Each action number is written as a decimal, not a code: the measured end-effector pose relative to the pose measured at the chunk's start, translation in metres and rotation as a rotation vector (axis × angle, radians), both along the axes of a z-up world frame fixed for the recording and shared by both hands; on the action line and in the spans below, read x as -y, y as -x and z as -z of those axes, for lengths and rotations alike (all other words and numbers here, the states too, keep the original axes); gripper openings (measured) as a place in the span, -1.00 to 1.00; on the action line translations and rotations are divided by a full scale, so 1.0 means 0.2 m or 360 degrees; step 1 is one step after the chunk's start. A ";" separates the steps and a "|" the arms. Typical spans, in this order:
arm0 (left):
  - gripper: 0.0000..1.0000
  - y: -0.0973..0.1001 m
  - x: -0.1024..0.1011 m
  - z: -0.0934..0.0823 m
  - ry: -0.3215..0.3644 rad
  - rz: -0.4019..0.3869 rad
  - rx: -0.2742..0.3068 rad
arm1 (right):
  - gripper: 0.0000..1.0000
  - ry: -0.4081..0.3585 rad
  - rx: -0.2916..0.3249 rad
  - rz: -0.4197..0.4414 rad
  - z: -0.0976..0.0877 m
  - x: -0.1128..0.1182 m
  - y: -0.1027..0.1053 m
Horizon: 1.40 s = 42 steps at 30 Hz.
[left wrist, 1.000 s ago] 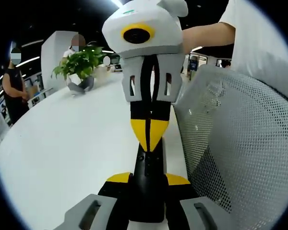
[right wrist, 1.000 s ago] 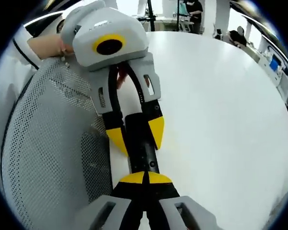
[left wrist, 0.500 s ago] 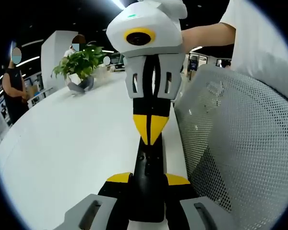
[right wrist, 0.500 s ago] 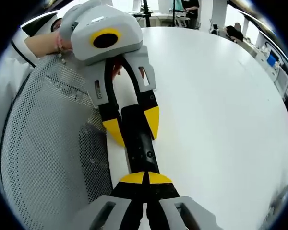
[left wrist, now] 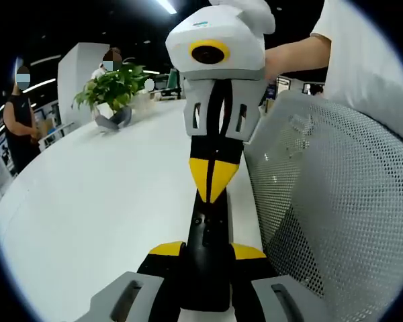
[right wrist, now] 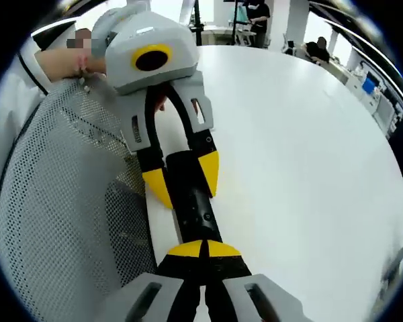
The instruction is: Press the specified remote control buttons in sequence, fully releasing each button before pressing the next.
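The left gripper [left wrist: 205,251] is clamped on a black remote control [left wrist: 207,231], its yellow-tipped jaws pressed against the remote's two sides near one end; in the right gripper view the same gripper [right wrist: 181,181] reaches in from the top and its tips straddle the far end of the remote [right wrist: 193,211]. The right gripper [right wrist: 203,249] has its two yellow tips pinched tight together with nothing between them, forming a single point that rests on the remote's top face. Seen from the other side, that closed point [left wrist: 213,180] comes down onto the remote just beyond the left gripper's hold.

The remote is held level above the white table [left wrist: 101,194], near the table's edge, with a grey mesh chair back [left wrist: 336,208] just beside it on the person's side. A potted plant [left wrist: 114,90] stands well apart, across the table.

As I read it, the work is in the middle of a press: the pointed right gripper touches or nearly touches the button area, and small round buttons show on the remote just in front of it. Whether a button is actually depressed, I cannot tell, nor how many of the sequence are done. Release and the remaining presses seem left to do.
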<state>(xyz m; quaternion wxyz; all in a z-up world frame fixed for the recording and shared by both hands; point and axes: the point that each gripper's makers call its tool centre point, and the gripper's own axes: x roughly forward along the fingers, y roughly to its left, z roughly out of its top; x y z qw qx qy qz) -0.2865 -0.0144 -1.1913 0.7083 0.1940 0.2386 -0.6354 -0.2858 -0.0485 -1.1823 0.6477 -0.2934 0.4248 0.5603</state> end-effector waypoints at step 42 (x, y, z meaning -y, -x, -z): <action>-0.51 0.00 0.00 0.00 0.0010 -0.0013 -0.0019 | -1.00 -0.0171 0.0208 -0.0075 -0.01 -0.11 0.09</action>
